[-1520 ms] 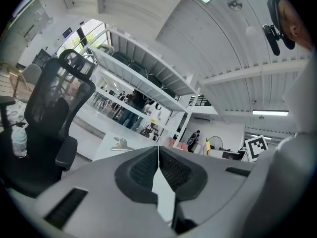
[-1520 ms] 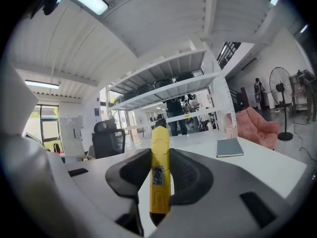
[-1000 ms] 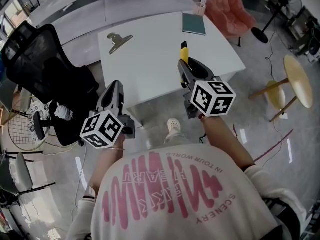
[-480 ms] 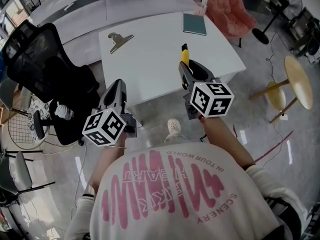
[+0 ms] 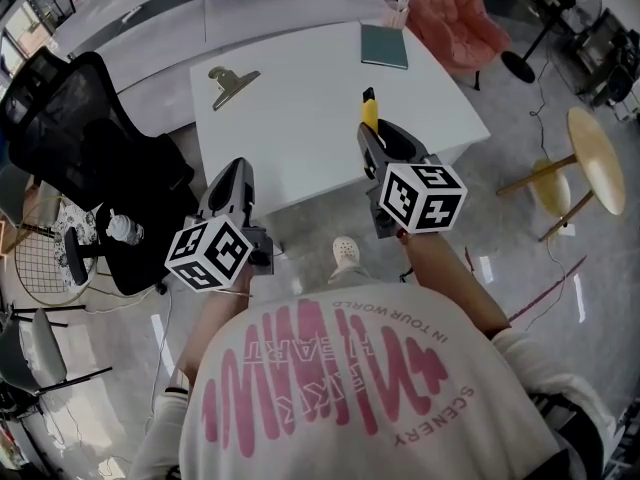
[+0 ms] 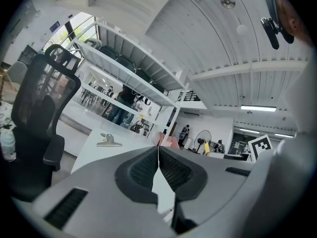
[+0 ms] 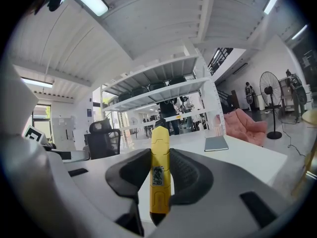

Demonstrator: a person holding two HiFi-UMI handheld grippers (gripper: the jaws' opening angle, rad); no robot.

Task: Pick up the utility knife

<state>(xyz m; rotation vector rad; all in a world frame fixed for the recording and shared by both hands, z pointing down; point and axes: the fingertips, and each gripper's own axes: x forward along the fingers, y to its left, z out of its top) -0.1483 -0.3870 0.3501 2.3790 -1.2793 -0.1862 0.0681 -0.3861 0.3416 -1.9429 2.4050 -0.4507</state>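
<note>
The yellow utility knife (image 7: pixel 159 172) stands lengthwise between the pads of my right gripper (image 7: pixel 159 182), which is shut on it. In the head view the knife (image 5: pixel 369 110) sticks out past the right gripper (image 5: pixel 375 138), held above the white table (image 5: pixel 300 118) near its front edge. My left gripper (image 5: pixel 232 190) hovers off the table's front left corner, shut with nothing in it; in the left gripper view its pads (image 6: pixel 148 166) meet along a thin seam.
A metal binder clip (image 5: pixel 229 83) lies at the table's back left and a teal notebook (image 5: pixel 385 46) at its back right. A black office chair (image 5: pixel 90 158) stands left of the table. A pink seat (image 5: pixel 455 13), a fan and a round wooden stool (image 5: pixel 595 163) are to the right.
</note>
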